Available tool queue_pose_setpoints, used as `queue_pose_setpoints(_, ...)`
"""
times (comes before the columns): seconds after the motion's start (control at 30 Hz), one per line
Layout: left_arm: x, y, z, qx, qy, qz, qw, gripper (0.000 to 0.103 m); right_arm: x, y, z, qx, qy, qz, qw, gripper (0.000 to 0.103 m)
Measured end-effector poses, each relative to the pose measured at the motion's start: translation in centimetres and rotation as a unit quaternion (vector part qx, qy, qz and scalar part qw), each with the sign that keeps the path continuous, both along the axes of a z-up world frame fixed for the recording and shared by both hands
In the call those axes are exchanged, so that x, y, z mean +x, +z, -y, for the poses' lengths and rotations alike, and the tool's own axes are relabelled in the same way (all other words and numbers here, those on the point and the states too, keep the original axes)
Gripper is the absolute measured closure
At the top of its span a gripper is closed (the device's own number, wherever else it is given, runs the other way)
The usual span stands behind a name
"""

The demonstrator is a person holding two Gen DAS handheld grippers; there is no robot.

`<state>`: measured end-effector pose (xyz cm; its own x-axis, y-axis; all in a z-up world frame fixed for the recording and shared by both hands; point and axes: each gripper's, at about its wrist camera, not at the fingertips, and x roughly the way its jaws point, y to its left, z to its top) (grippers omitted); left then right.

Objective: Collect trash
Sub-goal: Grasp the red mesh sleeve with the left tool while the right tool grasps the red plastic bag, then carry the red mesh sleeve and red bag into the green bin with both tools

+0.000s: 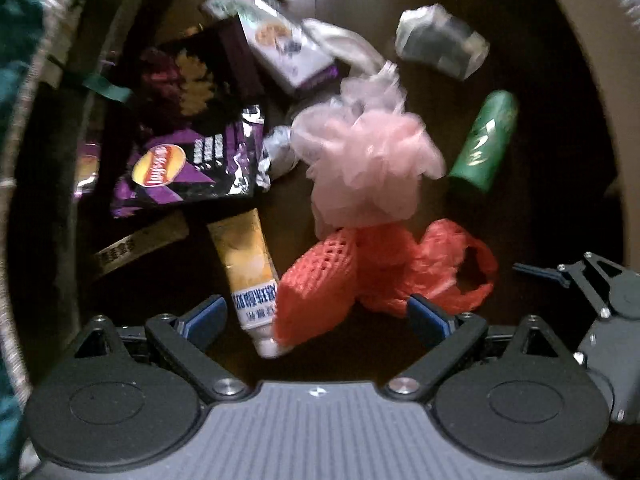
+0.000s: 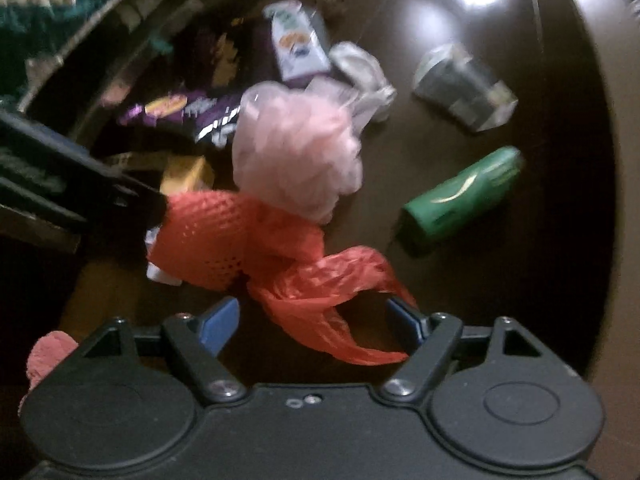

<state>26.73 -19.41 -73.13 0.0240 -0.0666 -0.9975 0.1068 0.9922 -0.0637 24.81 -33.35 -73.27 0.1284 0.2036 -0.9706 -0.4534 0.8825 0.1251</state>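
Nearest my left tongs [image 1: 316, 312] lies the orange foam net [image 1: 320, 280], its honeycomb mesh bunched at one end and touching an orange plastic bag [image 1: 452, 268] that trails off toward three o'clock; my fingers are spread wide on either side and pinch nothing. My right tongs [image 2: 314, 320] are spread too, with the bag's crumpled tail [image 2: 320, 300] lying between the blue pads, though I cannot tell whether either pad touches it. Just past the net at twelve o'clock sits a pale pink bath pouf [image 1: 368, 160], frilly and soft-edged (blur hides its finer folds). At ten o'clock a purple chip bag [image 1: 188, 164] shows a yellow-and-red oval logo whose script I cannot read. A yellow tube [image 1: 248, 276] lies beside the net at nine o'clock, its white band printed with blue characters, unreadable to me. At two o'clock a green bottle [image 1: 484, 140] lies on its side with a pale swirl on it. All rest on the dark floor [image 1: 540, 220].
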Motion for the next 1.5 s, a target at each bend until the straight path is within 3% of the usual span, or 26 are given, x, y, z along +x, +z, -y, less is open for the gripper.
queue_pose_setpoints(0.2, 0.8, -5.2, 1.1, -0.002, -0.016, -0.015, 0.9998, 0.007, -0.3, -5.1, -2.6, 0.002, 0.016, 0.001, 1.0, 0.023)
queue_pose_setpoints(0.33, 1.0, -7.7, 1.4, 0.01, -0.031, -0.032, 0.999, 0.037, -0.3, -7.7, -3.3, -0.015, 0.007, -0.008, 1.0, 0.023)
queue_pose_setpoints(0.37, 1.0, -7.7, 1.5, 0.011, -0.035, -0.031, 0.9989, 0.037, -0.2, -8.1, -3.3, -0.017, 0.003, -0.01, 1.0, 0.025)
queue_pose_setpoints(0.4, 0.9, -7.7, 1.7, 0.008, -0.043, -0.025, 0.9988, 0.039, -0.3, -8.4, -3.3, -0.018, 0.0, -0.01, 1.0, 0.03)
queue_pose_setpoints(0.53, 0.7, -7.9, 2.4, 0.005, -0.05, -0.036, 0.9981, 0.072, -0.3, -9.1, -3.2, -0.034, -0.003, -0.014, 0.999, 0.053)
queue_pose_setpoints(0.73, 0.7, -6.8, 2.1, 0.003, -0.043, -0.036, 0.9985, 0.085, -0.5, -8.4, -2.9, -0.059, -0.012, -0.005, 0.998, 0.086)
queue_pose_setpoints(0.9, 0.1, -4.6, 1.6, 0.014, -0.039, -0.038, 0.9984, 0.086, -1.6, -5.0, -2.5, -0.05, -0.018, -0.009, 0.999, 0.093)
queue_pose_setpoints(1.13, -1.1, 1.5, 0.6, 0.015, -0.031, -0.035, 0.9988, 0.086, -2.7, 1.9, -1.8, -0.052, -0.034, -0.005, 0.998, 0.095)
queue_pose_setpoints(1.23, -1.8, 5.5, 0.1, 0.015, -0.025, -0.029, 0.9992, 0.086, -3.4, 5.6, -1.2, -0.046, -0.048, -0.004, 0.998, 0.095)
queue_pose_setpoints(1.5, -3.6, 18.9, -1.0, 0.018, -0.034, 0.0, 0.9993, 0.086, -4.5, 19.7, -0.5, -0.026, -0.051, 0.036, 0.998, 0.095)
